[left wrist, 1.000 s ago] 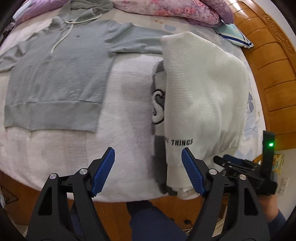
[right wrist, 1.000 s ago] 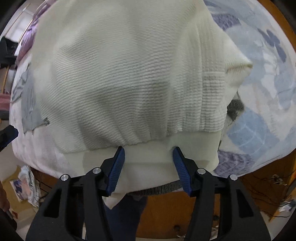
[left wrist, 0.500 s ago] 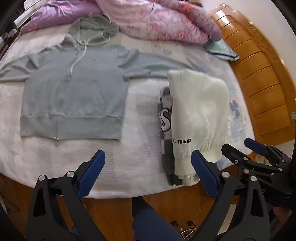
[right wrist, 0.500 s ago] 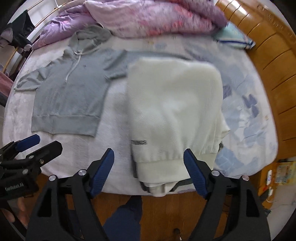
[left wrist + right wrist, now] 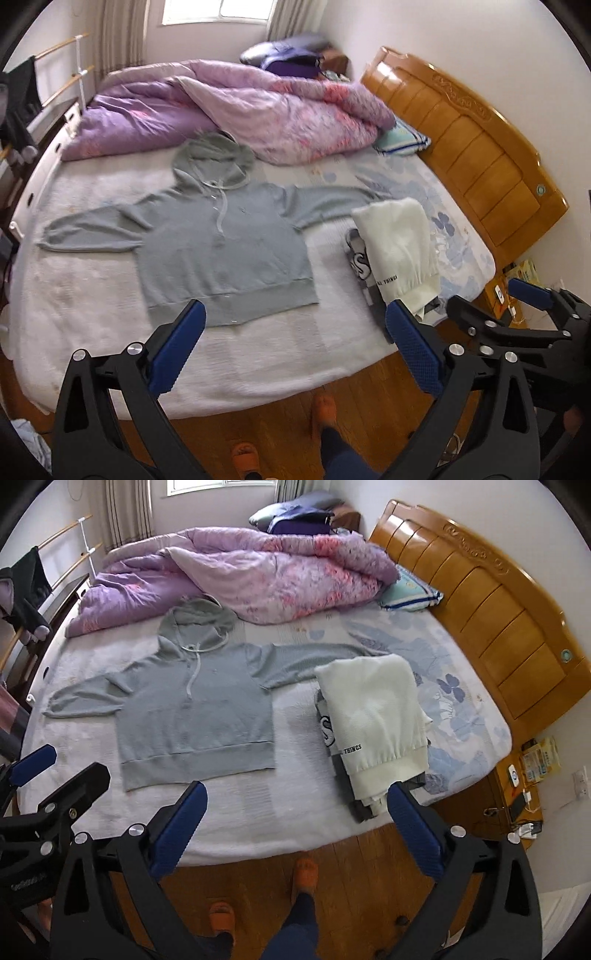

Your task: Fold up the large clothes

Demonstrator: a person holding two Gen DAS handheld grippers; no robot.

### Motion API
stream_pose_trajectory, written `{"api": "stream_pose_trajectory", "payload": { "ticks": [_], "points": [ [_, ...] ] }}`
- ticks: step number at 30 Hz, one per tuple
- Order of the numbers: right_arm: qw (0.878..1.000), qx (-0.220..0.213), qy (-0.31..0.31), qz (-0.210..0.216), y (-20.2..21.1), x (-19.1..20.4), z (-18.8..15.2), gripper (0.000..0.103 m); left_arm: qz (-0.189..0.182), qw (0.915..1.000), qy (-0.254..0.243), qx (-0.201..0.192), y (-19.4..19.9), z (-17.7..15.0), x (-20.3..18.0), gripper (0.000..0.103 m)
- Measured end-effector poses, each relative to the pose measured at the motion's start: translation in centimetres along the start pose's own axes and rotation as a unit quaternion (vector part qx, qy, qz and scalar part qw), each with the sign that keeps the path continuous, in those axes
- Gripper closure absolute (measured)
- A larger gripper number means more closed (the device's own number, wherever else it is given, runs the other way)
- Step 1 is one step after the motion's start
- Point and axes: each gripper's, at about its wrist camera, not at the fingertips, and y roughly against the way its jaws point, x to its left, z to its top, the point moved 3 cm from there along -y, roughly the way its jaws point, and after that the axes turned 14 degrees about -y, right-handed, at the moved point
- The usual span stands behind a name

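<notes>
A grey hoodie (image 5: 225,240) lies flat and spread out on the bed, sleeves out to both sides; it also shows in the right wrist view (image 5: 192,716). A folded cream sweater (image 5: 399,251) rests on top of folded grey clothes at the bed's right front; it also shows in the right wrist view (image 5: 373,723). My left gripper (image 5: 295,343) is open and empty, held off the bed's front edge above the floor. My right gripper (image 5: 295,823) is open and empty, likewise back from the bed.
A bunched purple quilt (image 5: 236,110) fills the far side of the bed. A wooden headboard (image 5: 472,147) stands on the right with a striped pillow (image 5: 410,594) by it. A nightstand (image 5: 517,797) with small items is at the right. The person's feet (image 5: 306,871) stand on wooden floor.
Both grippers pulled back and up from the folded cream sweater, away from the bed's edge. The right gripper opened wider. The whole bed now shows in both views.
</notes>
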Motion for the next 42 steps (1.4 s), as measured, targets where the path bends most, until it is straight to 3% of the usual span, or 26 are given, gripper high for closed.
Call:
{"api": "stream_pose_trajectory", "payload": {
  "ticks": [10,20,26,42],
  "points": [
    [0.999,-0.049,0.013,0.0,8.0,3.8,-2.0,0.008,0.035,0.998,-0.005,-0.053,9.6,-1.5,2.7,0.005],
    [0.996,-0.084,0.014,0.012,13.3,4.2,-3.8,0.008,0.054,0.9938,-0.013,-0.096,16.1,-2.8,2.5,0.005],
    [0.994,-0.108,0.023,0.029,15.9,4.4,-4.2,0.008,0.085,0.9867,-0.022,-0.137,20.3,-2.7,2.1,0.005],
    [0.982,-0.176,0.031,0.063,22.1,3.8,-3.8,0.008,0.145,0.9721,-0.029,-0.182,26.6,-0.8,0.3,0.005]
  ]
}}
